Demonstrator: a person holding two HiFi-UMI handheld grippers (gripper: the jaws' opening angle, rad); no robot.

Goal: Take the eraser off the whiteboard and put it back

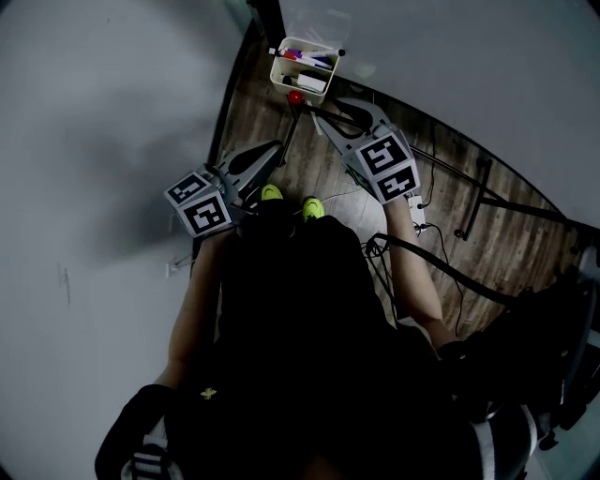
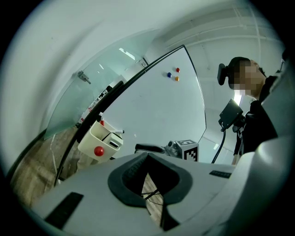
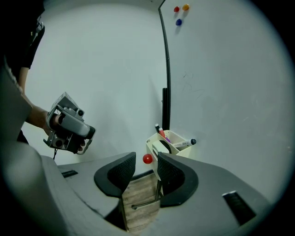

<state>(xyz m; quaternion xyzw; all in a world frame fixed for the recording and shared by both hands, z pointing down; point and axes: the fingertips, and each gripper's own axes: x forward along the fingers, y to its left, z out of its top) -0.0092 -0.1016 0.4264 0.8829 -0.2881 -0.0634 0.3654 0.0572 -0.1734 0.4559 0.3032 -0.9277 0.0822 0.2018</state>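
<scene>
Right gripper view: eraser (image 3: 160,146), long axis upright, in holder (image 3: 184,152); left gripper (image 2: 150,177), right gripper (image 3: 144,168) jaws apart.

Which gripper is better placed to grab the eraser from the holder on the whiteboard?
Right. The right gripper points at the holder with open, empty jaws; the left gripper sits further back, with the holder off to its side.

Cream holder box (image 3: 182,150) mounted low, markers standing in it. One black-capped marker (image 3: 184,143) sticks out over the rim. Round red magnet (image 3: 147,159) on the box's front face. High above: three small magnets, red (image 3: 176,9), orange (image 3: 185,7), blue (image 3: 178,21). Wood-plank floor (image 1: 328,173), black cables (image 1: 441,267) trailing across it.
</scene>
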